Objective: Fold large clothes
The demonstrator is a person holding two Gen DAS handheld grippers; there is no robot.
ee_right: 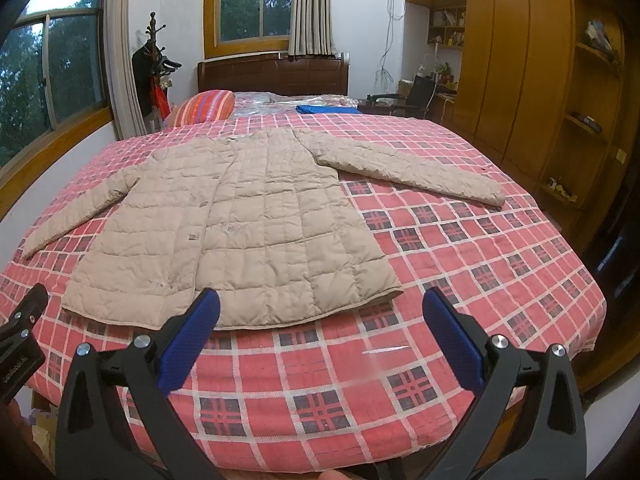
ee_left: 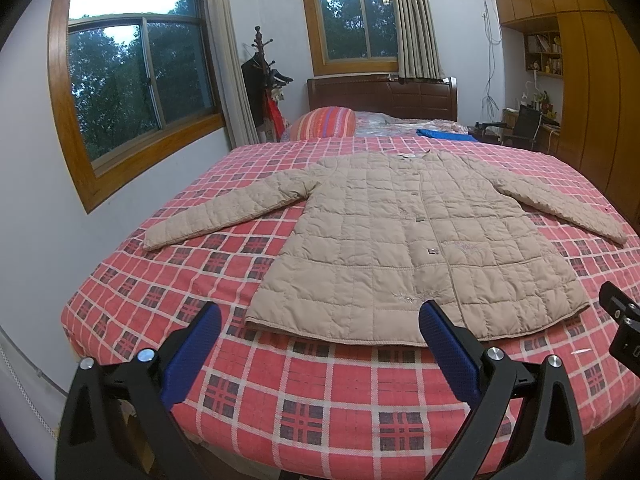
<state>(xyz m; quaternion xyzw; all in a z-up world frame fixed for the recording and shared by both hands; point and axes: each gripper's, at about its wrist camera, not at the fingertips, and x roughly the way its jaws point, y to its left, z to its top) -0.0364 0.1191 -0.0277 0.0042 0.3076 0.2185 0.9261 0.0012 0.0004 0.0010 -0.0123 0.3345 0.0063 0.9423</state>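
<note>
Two sets of tongs hang above the near edge of the bed, and neither one touches the cloth. Your left tongs (ee_left: 320, 320) are spread wide, released, with nothing between the blue pads. Your right tongs (ee_right: 322, 306) stand the same way, released and bare.

Your beige quilted jacket (ee_left: 404, 240) lies flat and face up on the red plaid bedspread (ee_left: 312, 396), buttoned down the front, collar toward the headboard and hem toward the near edge. Both sleeves are spread out, one reaching toward the window-side edge of the bed, the other toward the wardrobe-side edge. From your left wrist view the hem sits just beyond the tips, and the right-hand pad overlaps the hem near its middle. From your right wrist view the jacket (ee_right: 240, 216) lies left of centre: the left-hand pad overlaps the hem, while the right-hand pad stands over bare bedspread (ee_right: 460, 248), apart from the hem's near corner.

How high the tips stand above the hem you cannot tell. The embroidery on the lower front is too small to read. A black piece of the other tool cuts into each view's edge.
</note>
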